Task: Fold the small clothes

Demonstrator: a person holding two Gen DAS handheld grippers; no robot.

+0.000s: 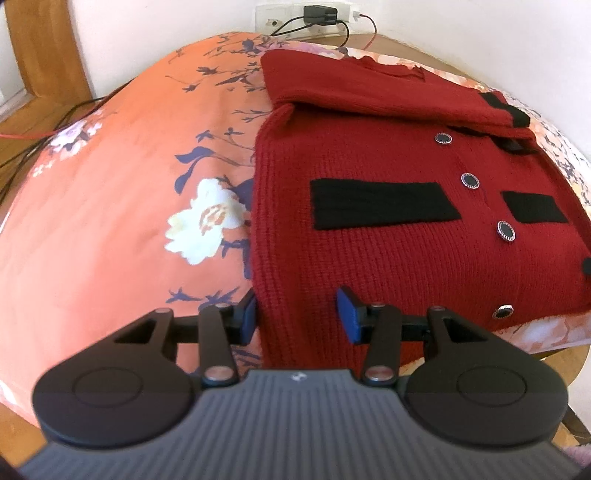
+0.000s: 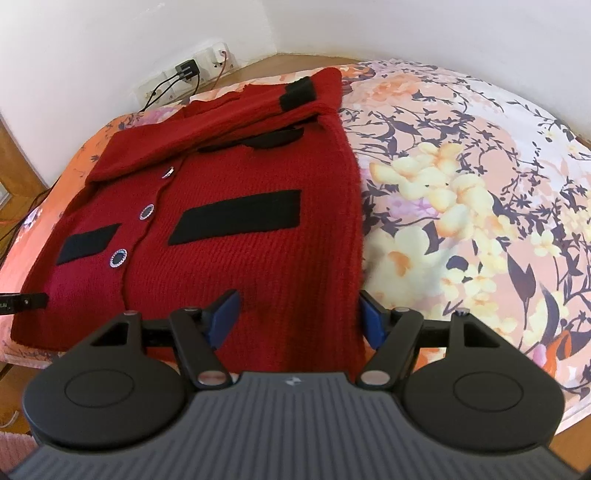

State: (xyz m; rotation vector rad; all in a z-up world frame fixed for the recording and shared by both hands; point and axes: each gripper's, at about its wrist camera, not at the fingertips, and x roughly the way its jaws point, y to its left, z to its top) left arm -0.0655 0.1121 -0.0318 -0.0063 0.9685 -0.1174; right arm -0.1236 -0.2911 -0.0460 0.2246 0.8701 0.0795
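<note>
left black two-finger gripper with blue pads [image 1: 301, 314]: jaws spread wide, held low, level | right black two-finger gripper with blue pads [image 2: 299, 317]: jaws spread wide, held low, level

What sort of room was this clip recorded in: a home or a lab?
Most likely a home room. A red cardigan lies on a floral cloth over a table, with a wall socket strip and charger behind and a wooden door frame alongside.
</note>
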